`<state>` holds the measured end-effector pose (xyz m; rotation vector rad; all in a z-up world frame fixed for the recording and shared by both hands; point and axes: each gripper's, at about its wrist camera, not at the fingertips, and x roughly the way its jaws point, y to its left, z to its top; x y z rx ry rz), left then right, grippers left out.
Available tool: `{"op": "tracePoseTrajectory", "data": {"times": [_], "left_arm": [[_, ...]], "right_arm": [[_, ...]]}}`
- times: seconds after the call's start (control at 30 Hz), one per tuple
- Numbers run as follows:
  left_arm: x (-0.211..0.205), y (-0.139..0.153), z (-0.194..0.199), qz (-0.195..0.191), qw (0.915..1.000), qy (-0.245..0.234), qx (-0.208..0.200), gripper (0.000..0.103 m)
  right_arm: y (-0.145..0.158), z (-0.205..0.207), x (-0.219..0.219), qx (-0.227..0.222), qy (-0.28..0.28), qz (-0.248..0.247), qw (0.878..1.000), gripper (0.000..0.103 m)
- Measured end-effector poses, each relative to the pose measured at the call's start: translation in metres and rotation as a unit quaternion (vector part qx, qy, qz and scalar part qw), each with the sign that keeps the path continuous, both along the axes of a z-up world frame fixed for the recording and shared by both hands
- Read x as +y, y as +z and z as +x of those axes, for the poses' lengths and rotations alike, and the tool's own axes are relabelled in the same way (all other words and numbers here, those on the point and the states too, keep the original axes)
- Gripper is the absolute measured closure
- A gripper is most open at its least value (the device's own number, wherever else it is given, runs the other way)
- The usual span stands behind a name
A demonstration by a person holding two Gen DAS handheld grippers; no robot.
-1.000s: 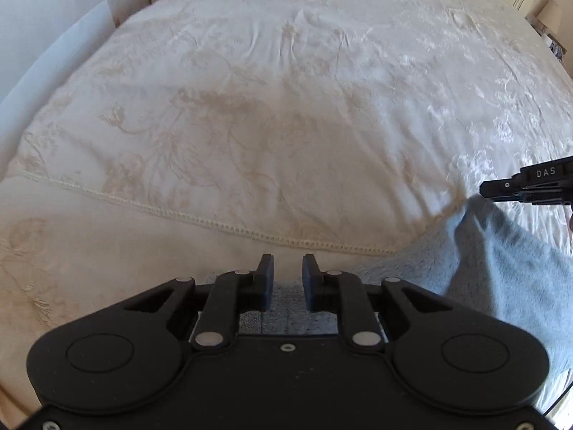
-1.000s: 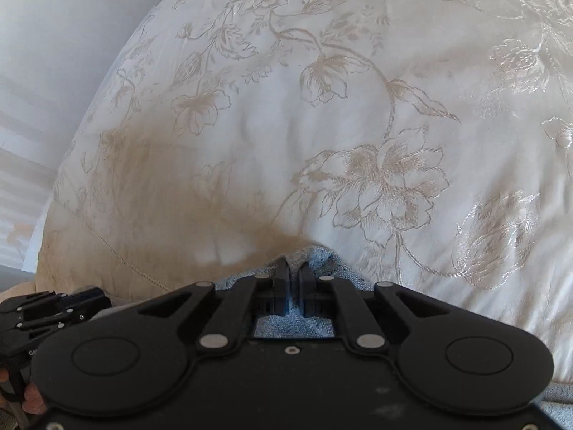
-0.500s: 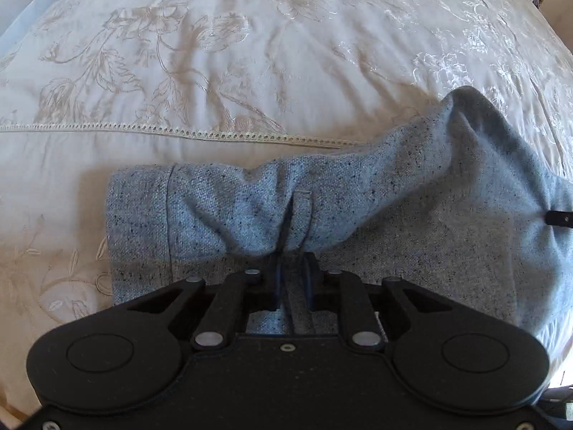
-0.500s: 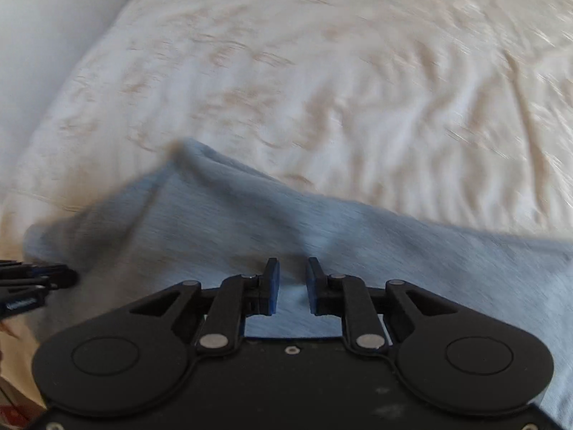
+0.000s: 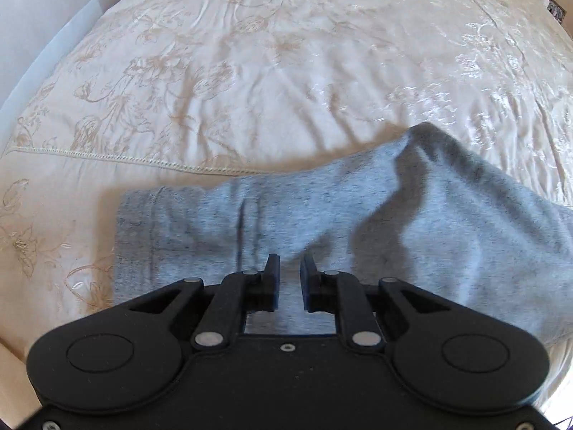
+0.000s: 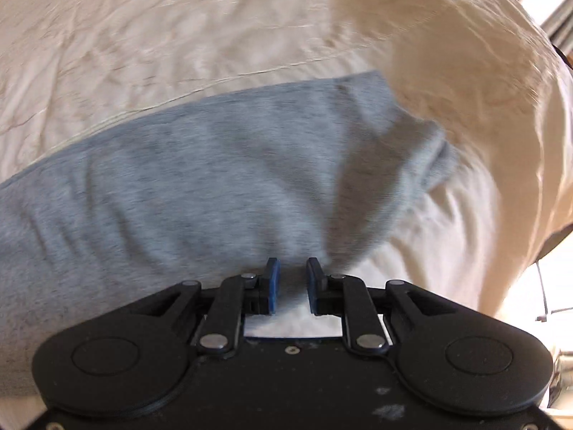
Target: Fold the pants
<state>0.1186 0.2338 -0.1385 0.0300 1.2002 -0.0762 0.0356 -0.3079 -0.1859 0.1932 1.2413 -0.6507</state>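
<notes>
grey marled pants [image 5: 358, 222] are lying folded across the cream floral bedspread [image 5: 250, 71], near its stitched hem line, with one corner peaking up in a soft ridge. the left gripper [image 5: 289, 279] is hovering just over the near edge of the cloth, its jaws standing apart with nothing between them. the right gripper [image 6: 290, 283] is hanging over the other end of the pants [image 6: 215, 179], jaws likewise spread and gripping nothing. the bedspread [image 6: 179, 36] is showing blurred in that view.
</notes>
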Motion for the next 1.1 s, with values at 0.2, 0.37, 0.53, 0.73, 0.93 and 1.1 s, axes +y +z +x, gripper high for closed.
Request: {"op": "tracePoseTrajectory", "data": {"times": [0.2, 0.37, 0.53, 0.73, 0.93, 1.1], "left_arm": [[-0.089, -0.001, -0.016, -0.033, 0.9991, -0.019, 0.019, 0.081], [-0.156, -0.016, -0.030, -0.042, 0.9979, -0.035, 0.035, 0.081], [-0.202, -0.039, -0.032, -0.028, 0.9977, -0.034, 0.052, 0.081], [-0.222, -0.037, -0.041, -0.028, 0.9984, -0.013, 0.048, 0.081], [-0.226, -0.043, -0.048, -0.024, 0.9981, 0.000, 0.057, 0.081], [-0.218, -0.039, -0.049, -0.014, 0.9987, 0.003, 0.050, 0.081]], "right_arm": [[0.029, -0.019, -0.052, -0.089, 0.001, -0.006, 0.996, 0.081], [0.033, -0.006, -0.117, -0.111, 0.007, 0.011, 0.994, 0.076], [0.027, 0.006, -0.165, -0.107, 0.073, 0.094, 0.987, 0.073], [0.036, 0.031, -0.172, -0.070, 0.152, 0.143, 0.975, 0.095], [0.058, 0.018, -0.161, -0.070, 0.166, 0.080, 0.980, 0.083], [0.051, 0.018, -0.175, -0.082, 0.158, 0.071, 0.981, 0.079]]}}
